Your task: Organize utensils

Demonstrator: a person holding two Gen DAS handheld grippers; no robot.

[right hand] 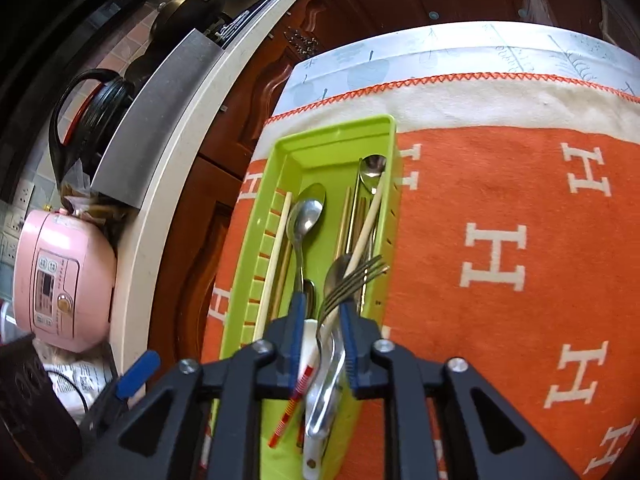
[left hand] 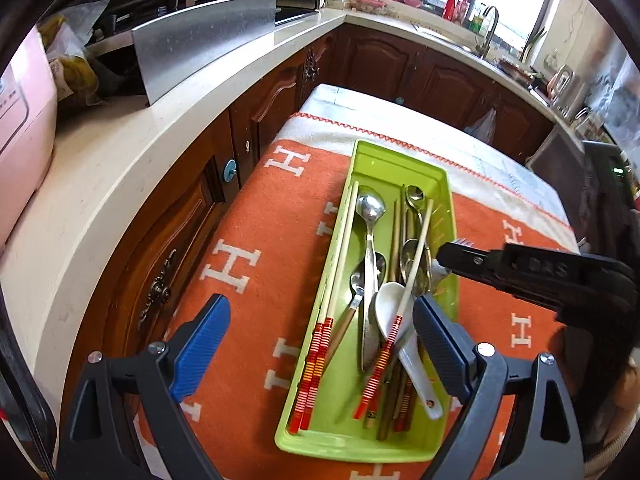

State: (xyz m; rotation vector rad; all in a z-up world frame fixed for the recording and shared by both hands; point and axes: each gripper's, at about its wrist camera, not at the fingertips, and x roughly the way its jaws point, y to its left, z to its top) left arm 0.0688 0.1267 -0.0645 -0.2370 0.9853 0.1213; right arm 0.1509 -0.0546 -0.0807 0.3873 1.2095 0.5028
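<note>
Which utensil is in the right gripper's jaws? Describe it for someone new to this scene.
On the orange cloth lies a green tray of utensils. Between the right gripper fingers over its near end is a metal fork, the only pronged piece among spoons and chopsticks.

The tray point(left hand: 400, 160) looked like glossy green plastic. In it lay polished metal spoons point(left hand: 371, 208), a shiny metal fork point(right hand: 352, 276), a smooth white ceramic-looking spoon point(left hand: 394, 312) and matt wooden chopsticks point(left hand: 340, 248) — all on a fuzzy orange cloth point(left hand: 256, 220).
</note>
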